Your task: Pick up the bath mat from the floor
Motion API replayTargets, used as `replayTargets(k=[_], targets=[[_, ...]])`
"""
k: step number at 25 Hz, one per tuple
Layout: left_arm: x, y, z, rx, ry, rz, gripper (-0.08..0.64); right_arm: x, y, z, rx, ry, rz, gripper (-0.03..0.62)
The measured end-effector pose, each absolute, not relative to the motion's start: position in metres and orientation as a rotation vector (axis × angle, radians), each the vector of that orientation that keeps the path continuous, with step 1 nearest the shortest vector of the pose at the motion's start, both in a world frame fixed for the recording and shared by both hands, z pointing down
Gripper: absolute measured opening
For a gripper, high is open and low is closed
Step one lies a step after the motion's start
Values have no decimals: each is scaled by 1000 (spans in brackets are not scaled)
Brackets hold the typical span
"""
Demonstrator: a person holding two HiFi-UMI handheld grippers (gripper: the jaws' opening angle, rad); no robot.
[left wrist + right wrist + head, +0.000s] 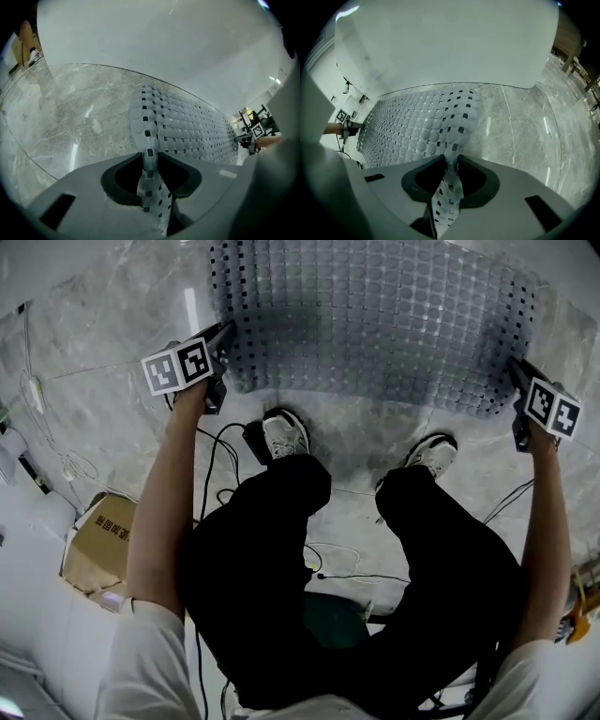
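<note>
The grey translucent bath mat (375, 315), studded with round bumps and small square holes, hangs spread out in front of me above the marble floor. My left gripper (223, 336) is shut on the mat's near left corner, and the right gripper (517, 369) is shut on the near right corner. In the left gripper view the mat's edge (149, 140) runs down between the closed jaws of the left gripper (149, 180). The right gripper view shows the same: a fold of the mat (457, 126) is pinched in the right gripper (450, 180).
The person's two shoes (284, 435) (433, 454) stand on the floor just below the mat. Black cables (217, 442) trail by the left foot. A cardboard box (98, 540) sits at the left, and a white wall (164, 42) rises beyond the mat.
</note>
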State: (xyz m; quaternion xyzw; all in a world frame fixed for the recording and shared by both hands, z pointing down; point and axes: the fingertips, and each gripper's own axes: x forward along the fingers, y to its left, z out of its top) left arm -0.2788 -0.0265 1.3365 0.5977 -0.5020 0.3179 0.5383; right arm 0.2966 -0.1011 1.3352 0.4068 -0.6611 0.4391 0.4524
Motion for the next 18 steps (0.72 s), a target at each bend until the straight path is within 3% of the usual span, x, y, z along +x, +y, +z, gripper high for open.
replayTargets(k=[18], targets=[[-208, -31, 1213, 1492, -996, 838, 83, 230, -89, 1215, 828, -1678, 1049, 67]])
